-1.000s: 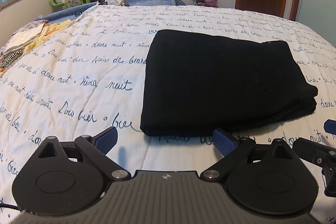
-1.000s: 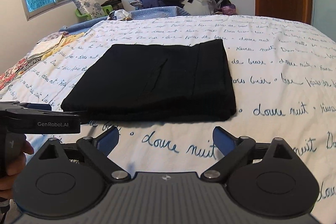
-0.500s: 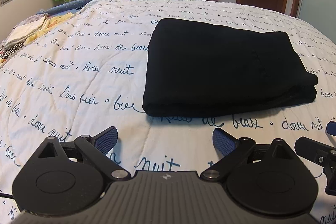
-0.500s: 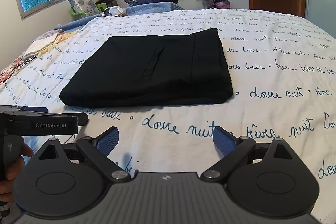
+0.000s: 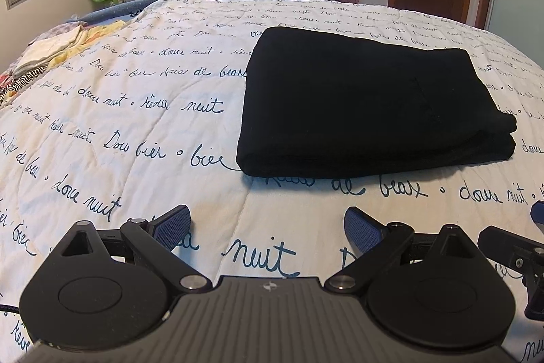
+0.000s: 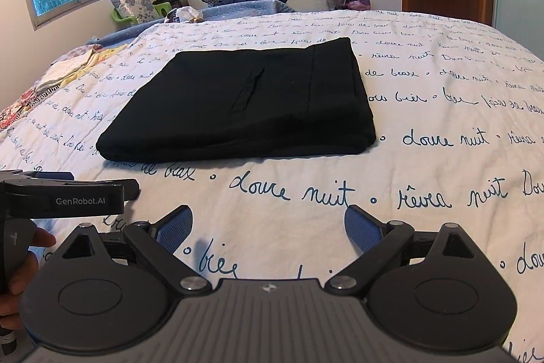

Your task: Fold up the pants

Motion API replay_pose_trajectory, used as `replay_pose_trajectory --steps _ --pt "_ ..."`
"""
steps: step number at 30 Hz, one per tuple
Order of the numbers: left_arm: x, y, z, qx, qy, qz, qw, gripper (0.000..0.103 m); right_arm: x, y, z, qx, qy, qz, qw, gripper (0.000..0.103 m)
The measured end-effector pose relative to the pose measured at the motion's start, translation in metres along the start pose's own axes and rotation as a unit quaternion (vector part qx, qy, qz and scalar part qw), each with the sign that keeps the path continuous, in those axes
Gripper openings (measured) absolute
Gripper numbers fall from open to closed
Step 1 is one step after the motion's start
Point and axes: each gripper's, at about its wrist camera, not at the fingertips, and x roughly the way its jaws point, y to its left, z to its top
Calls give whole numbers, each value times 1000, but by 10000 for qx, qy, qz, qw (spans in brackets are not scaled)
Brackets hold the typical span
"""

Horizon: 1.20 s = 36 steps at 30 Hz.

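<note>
Okay, quick labels from my end:
pants [image 5: 367, 97]: black, folded into a flat rectangle on bed [image 5: 136, 131], ahead of both fingers, untouched
left gripper [image 5: 267, 227]: fingers spread, empty
right gripper [image 6: 268, 227]: fingers spread, empty
step: looks done; I'd only square the near edge, pressing lightly, no dragging

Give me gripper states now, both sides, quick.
Left gripper: open, empty, short of the folded black pants.
Right gripper: open, empty, also clear of the pants.
</note>
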Motion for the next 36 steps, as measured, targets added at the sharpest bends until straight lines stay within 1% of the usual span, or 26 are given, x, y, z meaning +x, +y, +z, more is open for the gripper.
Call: replay_pose_trajectory --steps 10,16,28,36 --pt "-2 1 -3 5 -41 17 10000 97 1 0 -3 -41 -12 -57 10000 97" --pt "-3 1 -6 49 -99 51 9999 98 4 3 -4 -149 -21 -234 9996 97" --pt "-5 4 -7 49 -126 28 9999 98 2 -2 -5 -147 -15 -166 9998 97" --pt "-6 5 -10 97 -156 23 9998 98 2 5 -10 -406 -2 -305 9987 97"
